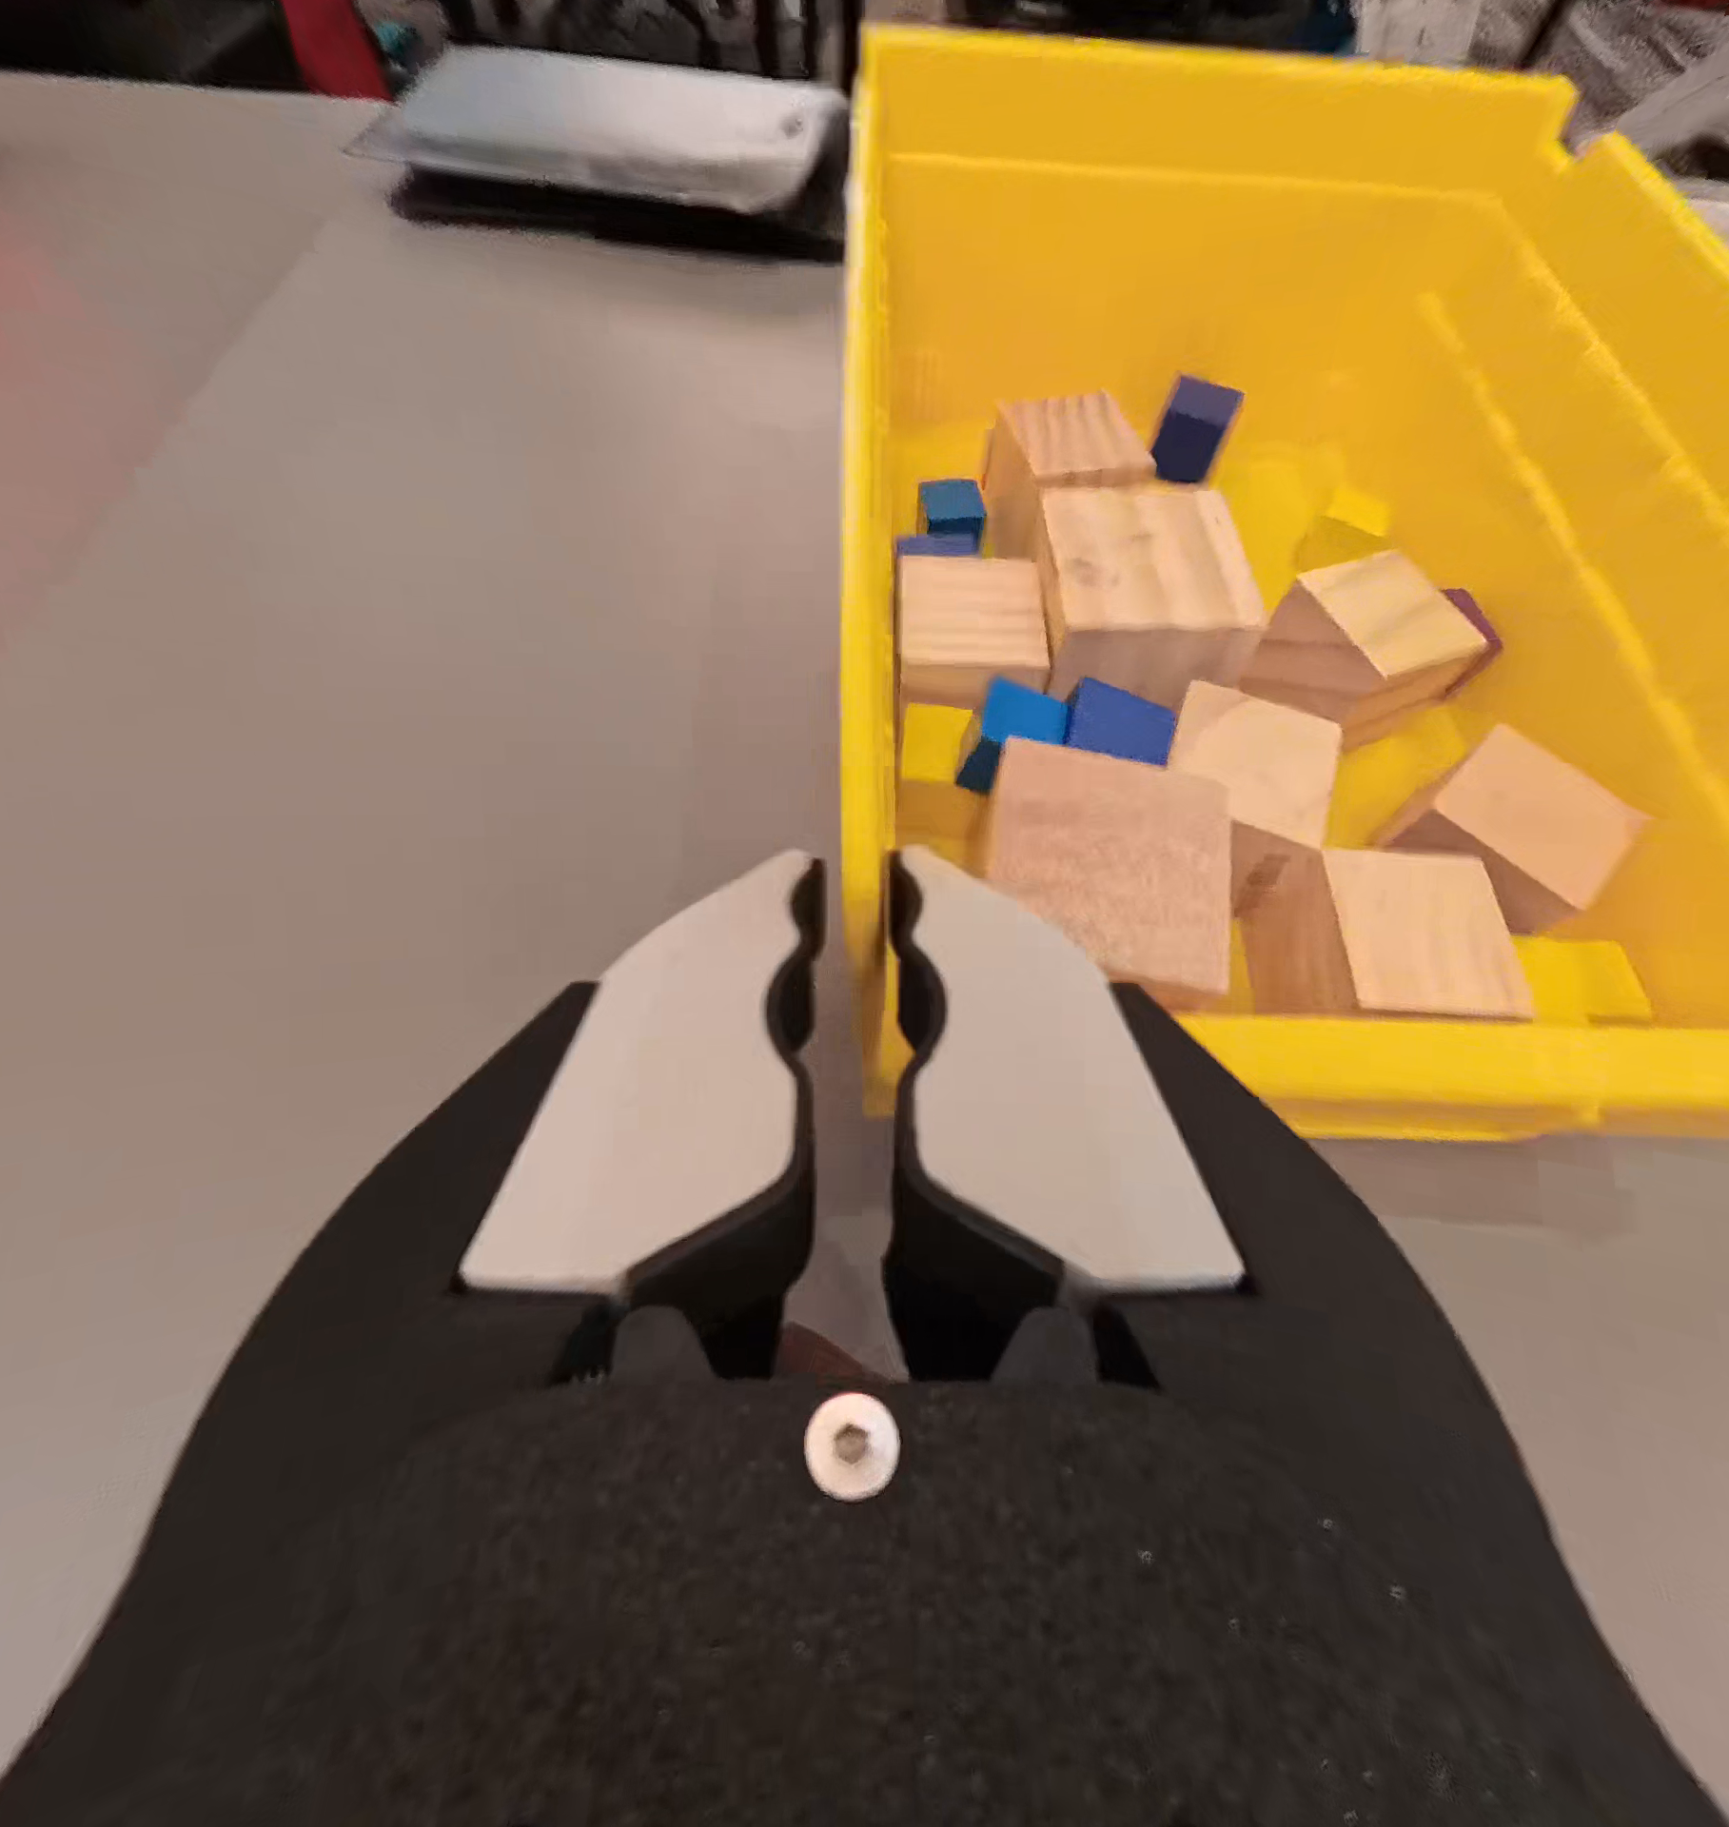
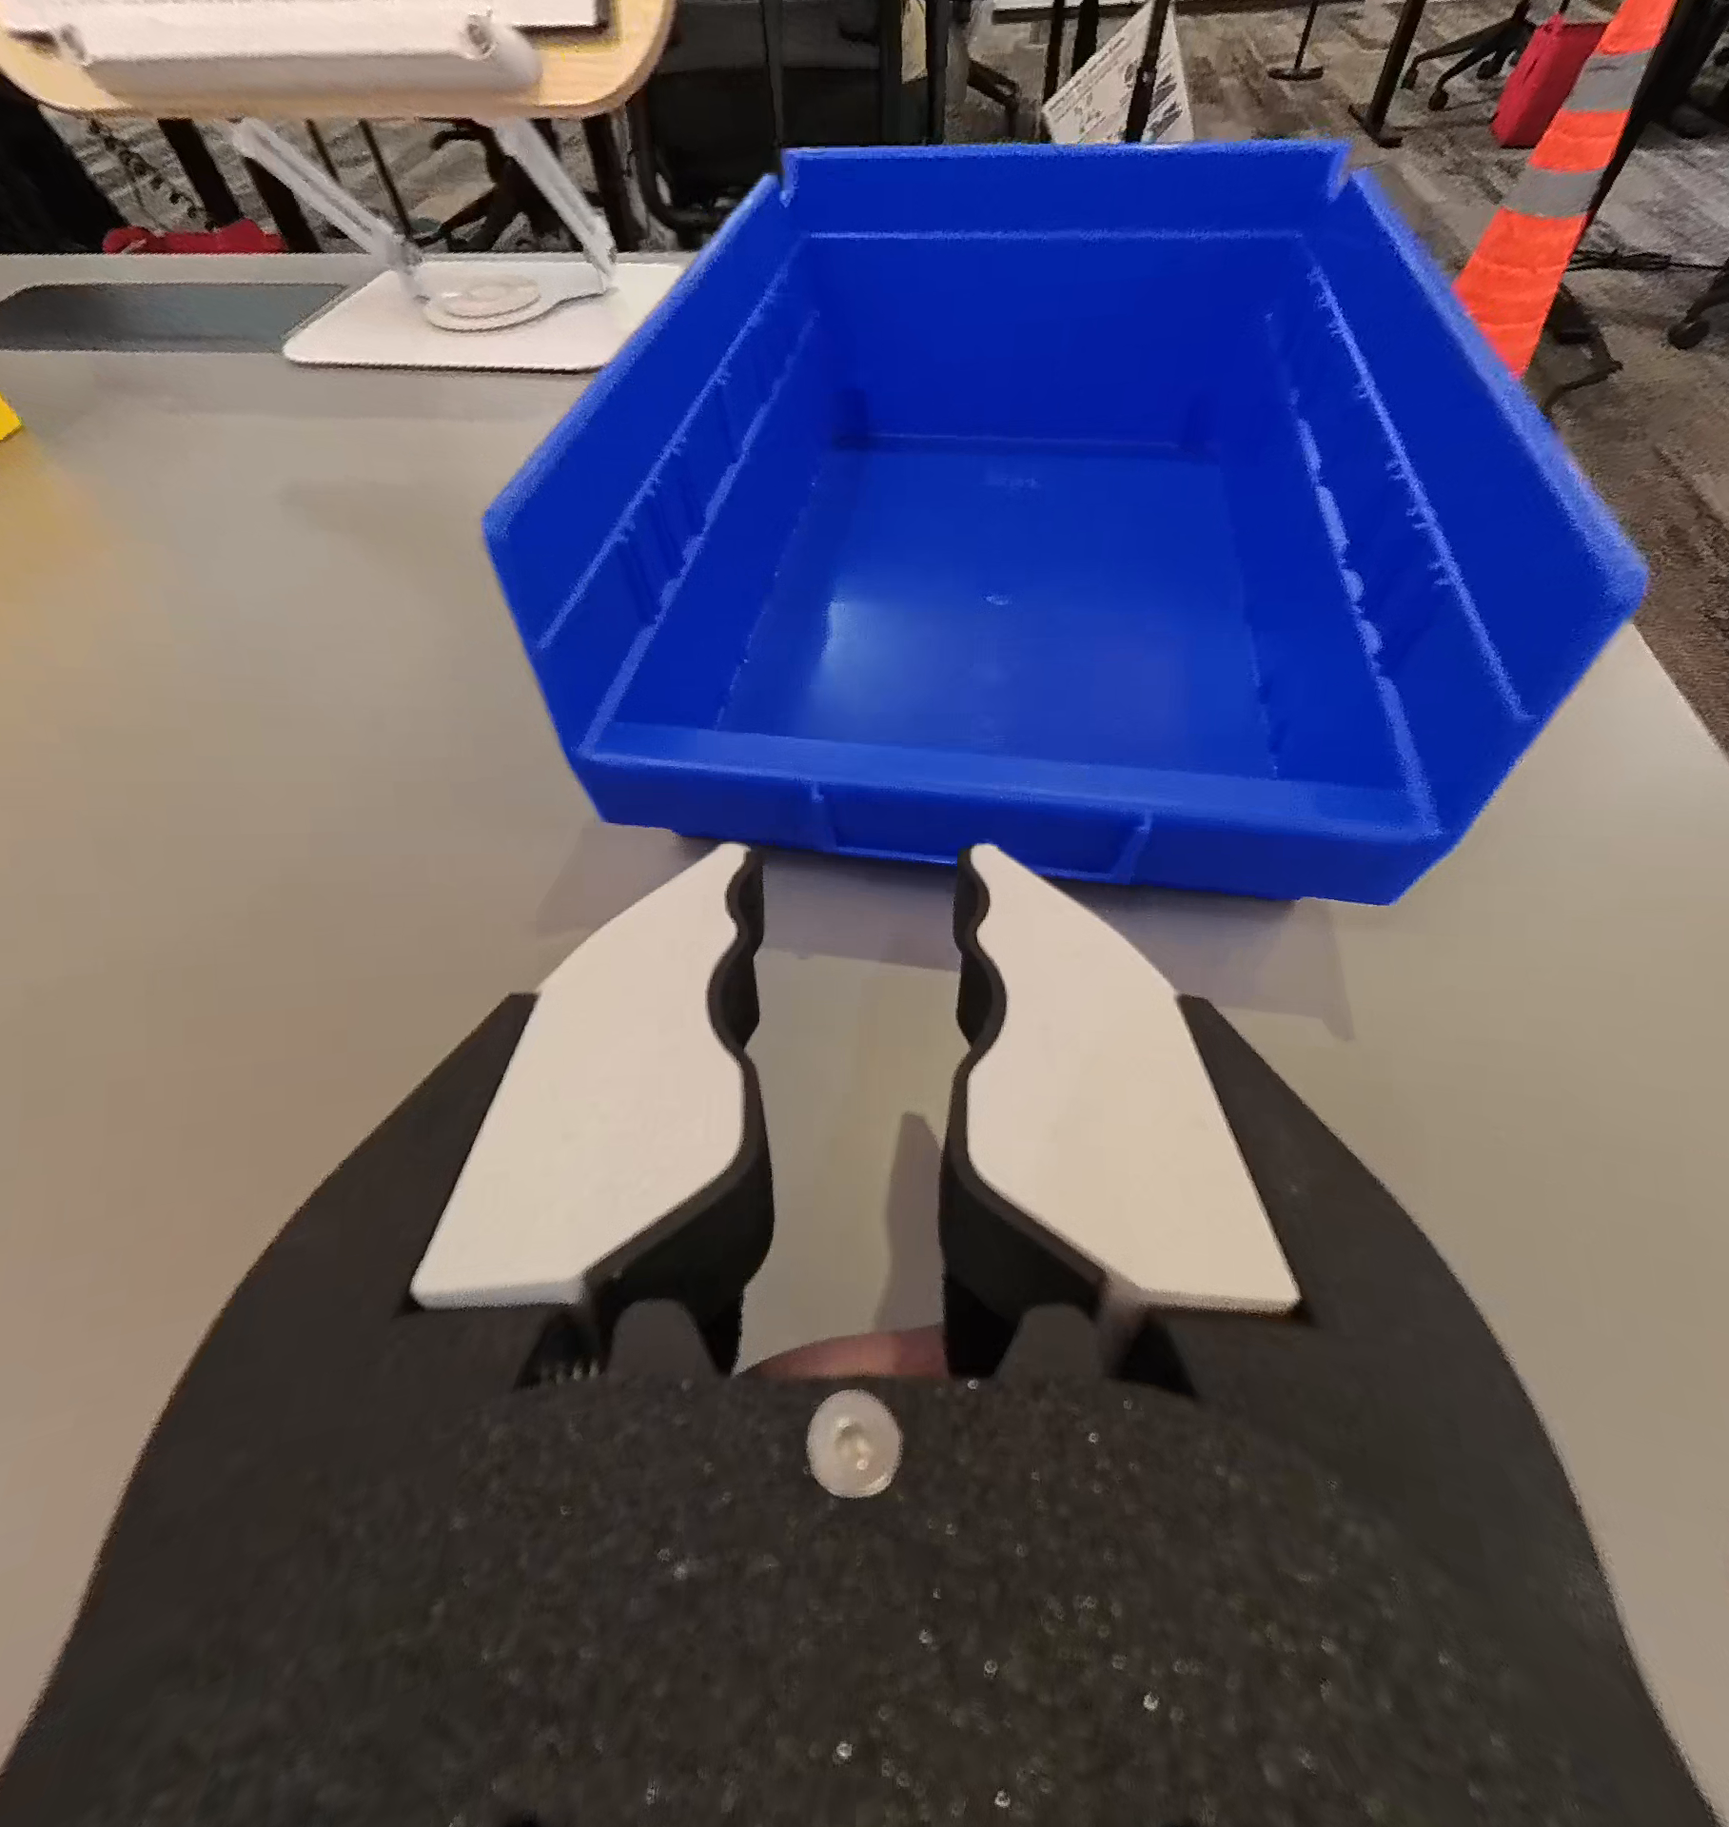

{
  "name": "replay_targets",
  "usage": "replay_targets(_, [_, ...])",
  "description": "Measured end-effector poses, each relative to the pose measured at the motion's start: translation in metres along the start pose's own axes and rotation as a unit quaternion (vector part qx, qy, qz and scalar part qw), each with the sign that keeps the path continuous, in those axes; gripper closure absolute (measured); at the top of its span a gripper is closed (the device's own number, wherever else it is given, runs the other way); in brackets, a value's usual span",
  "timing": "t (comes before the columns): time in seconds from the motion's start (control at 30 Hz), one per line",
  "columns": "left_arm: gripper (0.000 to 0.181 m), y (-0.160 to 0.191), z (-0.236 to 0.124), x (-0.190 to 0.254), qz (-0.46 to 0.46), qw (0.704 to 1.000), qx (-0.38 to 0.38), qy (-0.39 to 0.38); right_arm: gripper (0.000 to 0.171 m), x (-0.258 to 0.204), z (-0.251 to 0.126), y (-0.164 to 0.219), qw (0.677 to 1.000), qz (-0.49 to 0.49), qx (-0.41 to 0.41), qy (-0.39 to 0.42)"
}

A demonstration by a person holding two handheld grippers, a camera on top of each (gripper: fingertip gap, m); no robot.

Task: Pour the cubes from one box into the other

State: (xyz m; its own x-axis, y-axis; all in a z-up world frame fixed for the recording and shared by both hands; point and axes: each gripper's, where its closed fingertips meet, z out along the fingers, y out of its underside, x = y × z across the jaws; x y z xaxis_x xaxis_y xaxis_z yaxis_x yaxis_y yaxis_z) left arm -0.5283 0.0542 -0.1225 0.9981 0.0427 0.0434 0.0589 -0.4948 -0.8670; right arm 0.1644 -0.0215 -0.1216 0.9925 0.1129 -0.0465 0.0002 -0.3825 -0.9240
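The pour has not begun, judging by how things lie. The yellow box sits flat on the grey tabletop and holds the whole load: a heap of pale wooden cubes with smaller blue cubes tucked among them, gathered toward its near end. The blue box stands on the same tabletop with nothing visible on its floor. So everything remains to be done: gripping the yellow box, lifting it, carrying it over the blue one and tipping it out.

The left gripper straddles the left wall of the yellow box near its front corner, one finger outside over the tabletop and the other inside, beside the nearest wooden cube. Only a narrow gap lies between the fingers and the wall runs up through it. The picture is blurred here, so I cannot tell whether the pads are already pressing the plastic or are just shy of it.

The right gripper hangs just short of the blue box's low front lip, its fingers apart and holding nothing, with bare tabletop showing between them. The lip lies just beyond the tips, not between them.

Behind the blue box stands a white stand, and an orange cone rises on the floor beyond the table's edge.
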Motion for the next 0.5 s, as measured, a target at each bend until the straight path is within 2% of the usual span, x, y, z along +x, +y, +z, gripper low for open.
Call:
replay_targets(0.03, [0.177, -0.007, 0.003, 0.002, -0.001, 1.000, 0.011, 0.007, 0.135, -0.005, 0.000, 0.001, 1.000, -0.005, -0.006, -0.004])
replay_targets(0.1, [0.178, -0.010, 0.009, 0.004, -0.005, 1.000, 0.005, 0.020, 0.135, -0.016, 0.001, 0.003, 1.000, -0.012, -0.021, -0.014])
replay_targets(0.17, [0.178, -0.011, 0.012, 0.011, 0.003, 0.999, 0.013, 0.045, 0.135, -0.040, 0.001, -0.001, 0.998, -0.024, -0.038, -0.051])
replay_targets(0.23, [0.177, -0.008, 0.009, 0.017, 0.028, 0.998, 0.008, 0.051, 0.135, -0.071, 0.003, -0.010, 0.991, -0.076, -0.062, -0.094])
replay_targets(0.37, [0.176, 0.002, -0.006, 0.036, 0.059, 0.995, 0.009, 0.076, 0.134, -0.146, 0.015, -0.036, 0.952, -0.196, -0.143, -0.186])
replay_targets(0.5, [0.175, 0.015, -0.028, 0.048, 0.081, 0.992, 0.001, 0.098, 0.133, -0.225, 0.046, -0.088, 0.906, -0.291, -0.178, -0.252])
